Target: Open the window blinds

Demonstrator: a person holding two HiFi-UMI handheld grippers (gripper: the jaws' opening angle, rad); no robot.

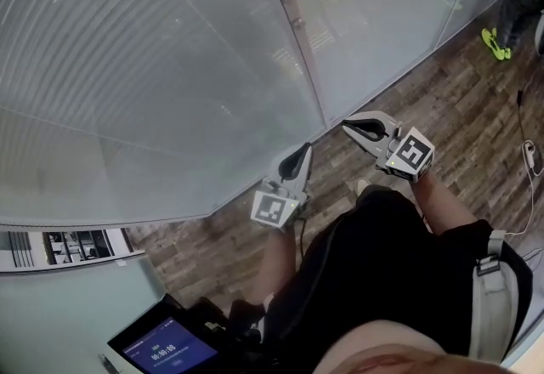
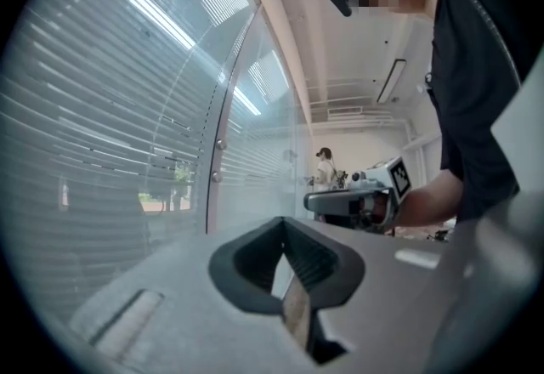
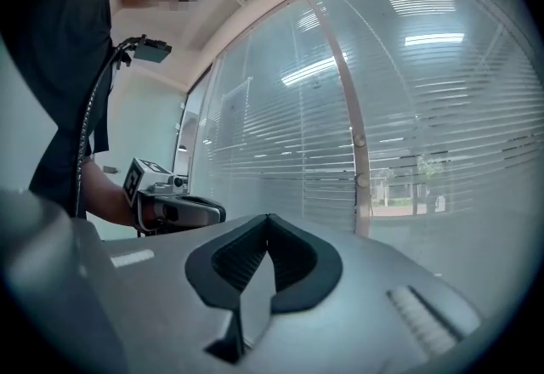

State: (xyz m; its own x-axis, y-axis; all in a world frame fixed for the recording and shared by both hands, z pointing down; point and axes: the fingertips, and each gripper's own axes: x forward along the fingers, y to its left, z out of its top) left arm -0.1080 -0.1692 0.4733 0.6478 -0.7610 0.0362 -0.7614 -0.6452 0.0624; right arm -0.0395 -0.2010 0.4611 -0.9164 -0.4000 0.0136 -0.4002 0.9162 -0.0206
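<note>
The window blinds point(image 1: 127, 49) hang lowered behind the glass, filling the left and far part of the head view, on both sides of the window post point(image 1: 297, 32). The left gripper point(image 1: 303, 150) and right gripper point(image 1: 349, 127) are side by side near the glass, apart from each other, above the wooden floor point(image 1: 450, 109). The left's fingers point(image 2: 246, 266) are closed tip to tip on nothing, and the right's fingers point(image 3: 223, 266) are likewise closed and empty
</note>
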